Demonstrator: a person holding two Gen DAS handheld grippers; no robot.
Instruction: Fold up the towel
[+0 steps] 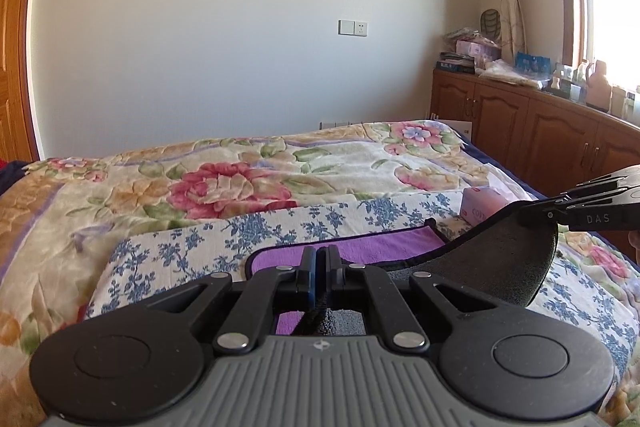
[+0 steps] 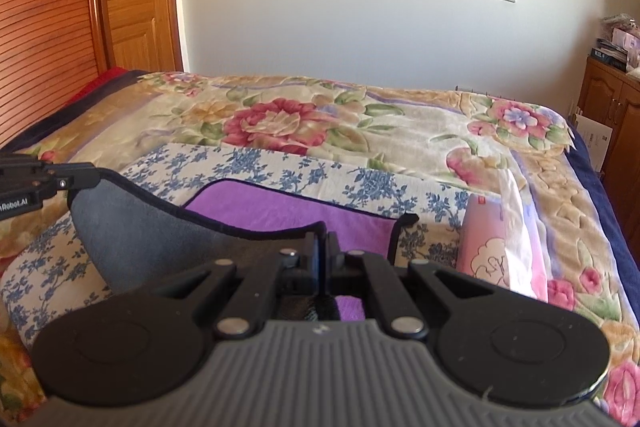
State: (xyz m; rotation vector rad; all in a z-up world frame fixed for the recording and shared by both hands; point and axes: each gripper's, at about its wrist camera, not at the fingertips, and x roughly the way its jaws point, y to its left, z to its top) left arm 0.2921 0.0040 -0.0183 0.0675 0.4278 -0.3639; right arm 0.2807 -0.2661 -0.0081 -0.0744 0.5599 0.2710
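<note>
Jaws of the left gripper [image 1: 319, 259] pressed together on the dark-bound hem of the towel [image 1: 400, 247]; same for the right gripper [image 2: 322, 247], clamped on the hem at a different corner. Purple on 1 face, grey on the other, edged in dark binding. Lifted along the near edge, so the grey underside [image 2: 132, 227] sags in a curve between the 2 grippers while the purple face [image 2: 280, 211] lies flat beyond. Spread on a white cloth with blue flowers [image 1: 288, 223], itself laid over the floral blanket [image 1: 224, 183] covering the bed. Just beside the towel's far right corner, a pink tissue pack [image 2: 500, 247] resting on the blue-flowered cloth. Behind the bed, a pale wall with a switch and socket plate [image 1: 353, 27]. Along the right, wooden cabinets [image 1: 532, 131] under a bright window.
</note>
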